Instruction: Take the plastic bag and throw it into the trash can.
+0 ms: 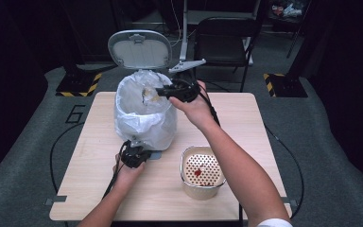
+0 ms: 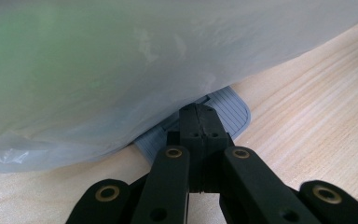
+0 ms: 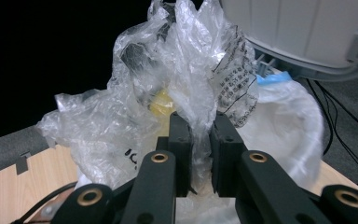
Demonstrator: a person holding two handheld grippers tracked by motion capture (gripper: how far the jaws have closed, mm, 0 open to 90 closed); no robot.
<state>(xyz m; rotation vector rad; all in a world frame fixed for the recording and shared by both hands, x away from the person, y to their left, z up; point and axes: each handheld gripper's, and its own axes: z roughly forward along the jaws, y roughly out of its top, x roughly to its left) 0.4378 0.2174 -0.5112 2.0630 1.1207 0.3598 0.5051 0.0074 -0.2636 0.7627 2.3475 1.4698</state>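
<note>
A small bin lined with a white bag stands on the table with its grey lid raised. My right gripper hovers over the bin's mouth, shut on a crumpled clear plastic wrapper with something yellow inside it. The wrapper is pinched between the pads, and the lid is just behind it. My left gripper is at the bin's front base. Its jaws are shut together, and their tip rests on the grey ribbed pedal under the bulging liner.
A metal perforated basket with a small red bit in it stands at the front right of the wooden table. A chair and a stand are behind the table, and cables trail off both sides.
</note>
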